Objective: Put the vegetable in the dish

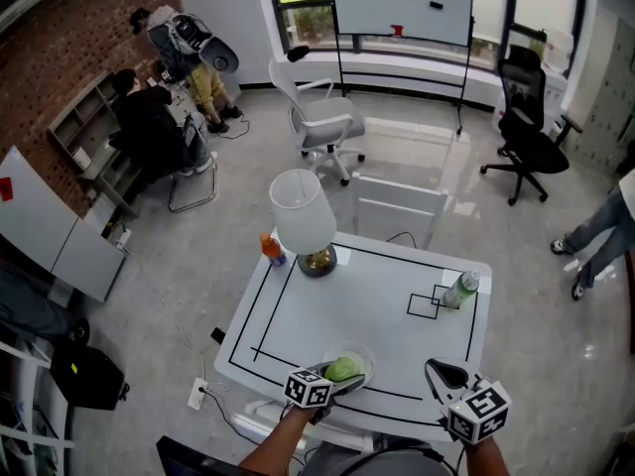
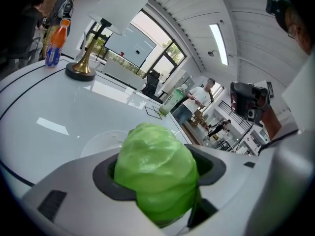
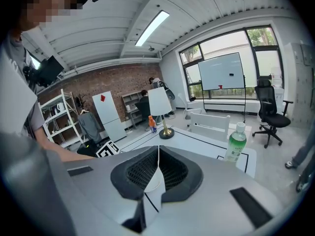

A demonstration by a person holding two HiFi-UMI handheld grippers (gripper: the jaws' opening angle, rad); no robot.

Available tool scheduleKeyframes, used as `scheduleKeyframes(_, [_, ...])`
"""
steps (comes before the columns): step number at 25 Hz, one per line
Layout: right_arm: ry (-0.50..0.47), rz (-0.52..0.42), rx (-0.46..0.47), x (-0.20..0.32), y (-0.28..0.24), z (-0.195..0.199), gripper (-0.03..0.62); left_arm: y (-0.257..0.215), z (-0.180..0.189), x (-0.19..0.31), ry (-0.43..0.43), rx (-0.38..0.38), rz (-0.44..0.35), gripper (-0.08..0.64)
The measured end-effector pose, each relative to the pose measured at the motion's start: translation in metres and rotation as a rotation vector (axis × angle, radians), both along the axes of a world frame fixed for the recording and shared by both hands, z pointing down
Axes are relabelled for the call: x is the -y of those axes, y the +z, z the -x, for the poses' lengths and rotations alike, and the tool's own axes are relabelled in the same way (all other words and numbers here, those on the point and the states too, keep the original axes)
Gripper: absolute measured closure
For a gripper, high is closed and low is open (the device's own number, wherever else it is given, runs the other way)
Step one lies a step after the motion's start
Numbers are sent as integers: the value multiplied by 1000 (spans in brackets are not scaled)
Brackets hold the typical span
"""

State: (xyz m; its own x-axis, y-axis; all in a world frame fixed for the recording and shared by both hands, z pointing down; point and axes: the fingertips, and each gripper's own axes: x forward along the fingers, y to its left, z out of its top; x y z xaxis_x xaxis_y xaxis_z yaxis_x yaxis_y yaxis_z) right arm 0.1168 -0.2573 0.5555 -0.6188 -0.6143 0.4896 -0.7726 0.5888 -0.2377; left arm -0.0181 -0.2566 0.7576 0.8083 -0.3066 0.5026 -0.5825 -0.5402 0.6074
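Left gripper [image 1: 349, 376] clamps the green leafy vegetable [image 1: 342, 368] over the clear round dish [image 1: 368, 357] on the white black-lined table [image 1: 367, 300]. Right gripper [image 3: 158, 154] is pinched closed and empty, with grey polished floor [image 1: 248, 196] all around.

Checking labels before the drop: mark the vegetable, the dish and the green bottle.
vegetable [image 2: 155, 173], left gripper view, middle of its leafy front.
dish [image 2: 98, 142], left gripper view, bare inside.
green bottle [image 3: 236, 142], right gripper view, its body.
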Motion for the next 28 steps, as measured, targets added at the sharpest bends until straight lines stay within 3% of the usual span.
scheduleKeyframes(28, [-28, 101, -7, -14, 33, 9, 584, 24, 2, 4, -20, 15, 39, 254])
